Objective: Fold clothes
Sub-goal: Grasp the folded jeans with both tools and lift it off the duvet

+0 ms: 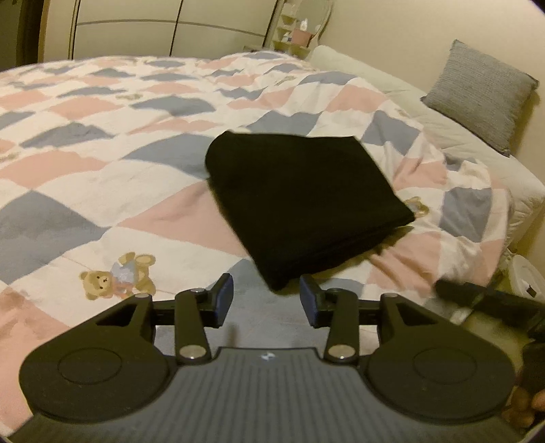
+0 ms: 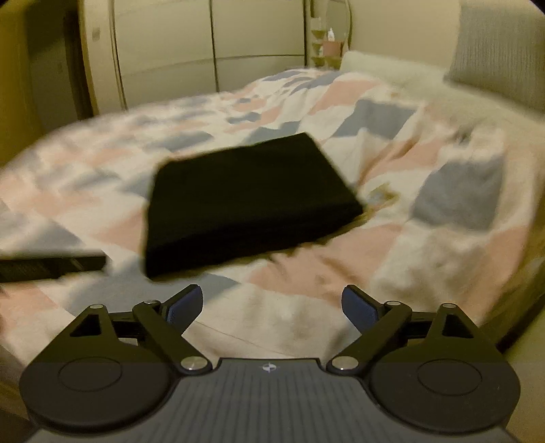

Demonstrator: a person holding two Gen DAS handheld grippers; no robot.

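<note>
A black garment (image 1: 299, 201) lies folded into a flat rectangle on the patchwork bedspread (image 1: 102, 177). My left gripper (image 1: 266, 300) hovers just short of its near corner, jaws partly apart, nothing between the blue pads. In the right wrist view the same black garment (image 2: 245, 201) lies ahead and slightly left. My right gripper (image 2: 272, 308) stands wide open over the bedspread (image 2: 340, 259) near the garment's front edge, empty. A finger of the right gripper (image 1: 477, 294) shows at the lower right of the left view; a finger of the left gripper (image 2: 51, 265) shows at the far left of the right view.
A grey cushion (image 1: 483, 95) leans on the wall at the right by a pale mattress edge (image 1: 442, 136). Wardrobe doors (image 1: 163, 27) stand behind the bed. A small shelf with items (image 1: 296, 30) sits in the far corner. The bed's right side drops off near a white object (image 1: 524, 279).
</note>
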